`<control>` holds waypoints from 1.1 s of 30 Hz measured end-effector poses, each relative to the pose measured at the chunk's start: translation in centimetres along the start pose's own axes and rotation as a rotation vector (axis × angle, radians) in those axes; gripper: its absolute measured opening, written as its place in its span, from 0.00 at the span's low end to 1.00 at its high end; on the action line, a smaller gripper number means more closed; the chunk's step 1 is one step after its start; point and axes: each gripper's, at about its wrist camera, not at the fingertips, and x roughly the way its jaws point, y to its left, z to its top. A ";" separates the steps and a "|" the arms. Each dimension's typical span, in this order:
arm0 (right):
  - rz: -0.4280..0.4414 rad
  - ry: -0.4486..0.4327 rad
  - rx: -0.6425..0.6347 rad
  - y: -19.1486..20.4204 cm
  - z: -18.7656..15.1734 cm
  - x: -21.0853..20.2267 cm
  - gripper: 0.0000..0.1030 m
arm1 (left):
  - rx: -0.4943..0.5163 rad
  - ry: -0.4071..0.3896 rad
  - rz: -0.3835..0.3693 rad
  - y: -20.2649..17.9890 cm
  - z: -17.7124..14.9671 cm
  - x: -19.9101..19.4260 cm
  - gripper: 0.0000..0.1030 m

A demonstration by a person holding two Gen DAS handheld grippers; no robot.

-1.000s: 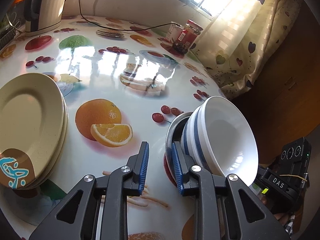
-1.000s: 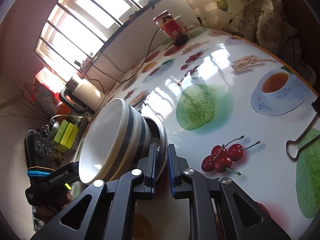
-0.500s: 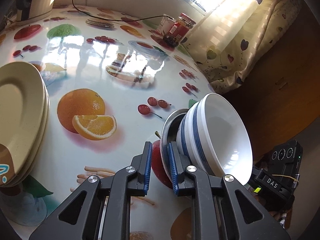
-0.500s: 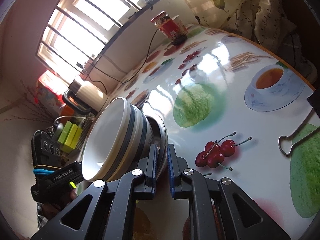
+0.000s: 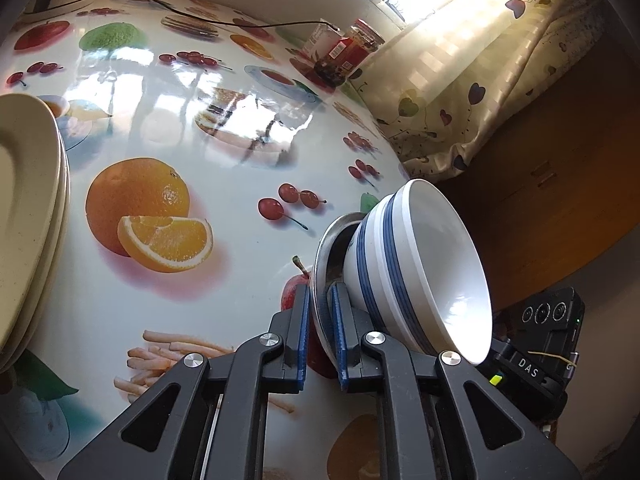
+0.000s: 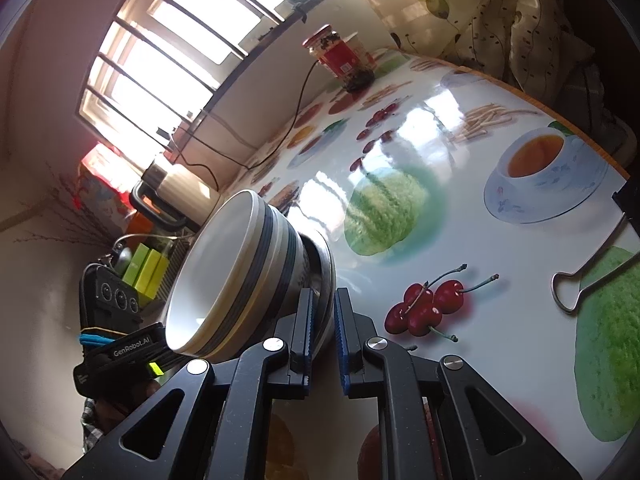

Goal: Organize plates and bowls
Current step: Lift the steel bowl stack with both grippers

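A metal plate carries a nested stack of white bowls with blue stripes. My left gripper has its jaws closing on the plate's near rim, and the blue pads now clamp it. From the opposite side my right gripper is shut on the same metal plate, with the striped bowls just left of its fingers. I cannot tell whether the plate rests on the table. Several cream plates are stacked at the left of the left wrist view.
The fruit-print tablecloth is glossy. A red-labelled jar stands at the far side by the curtain, with a cable running to a kettle. A binder clip lies at the right. The table edge curves nearby.
My left jaws have narrowed from a clear gap until they clamp the metal plate's rim, and the left view has swung a little. The right gripper has held its grip and place.
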 end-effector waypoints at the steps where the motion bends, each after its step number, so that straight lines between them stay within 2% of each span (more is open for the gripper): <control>1: 0.002 0.000 0.002 0.0 0.0 0.0 0.11 | 0.002 -0.001 -0.002 0.0 0.0 0.0 0.11; 5: 0.017 -0.003 0.019 -0.3 0.1 0.1 0.11 | 0.004 -0.005 -0.006 0.2 0.0 0.0 0.11; 18: 0.018 -0.029 0.008 0.1 -0.1 0.1 0.10 | 0.089 -0.033 0.081 -1.2 -0.5 -0.4 0.11; 33: 0.046 -0.035 0.000 -0.6 0.1 0.3 0.11 | 0.103 -0.040 0.097 -1.3 -0.4 -0.3 0.11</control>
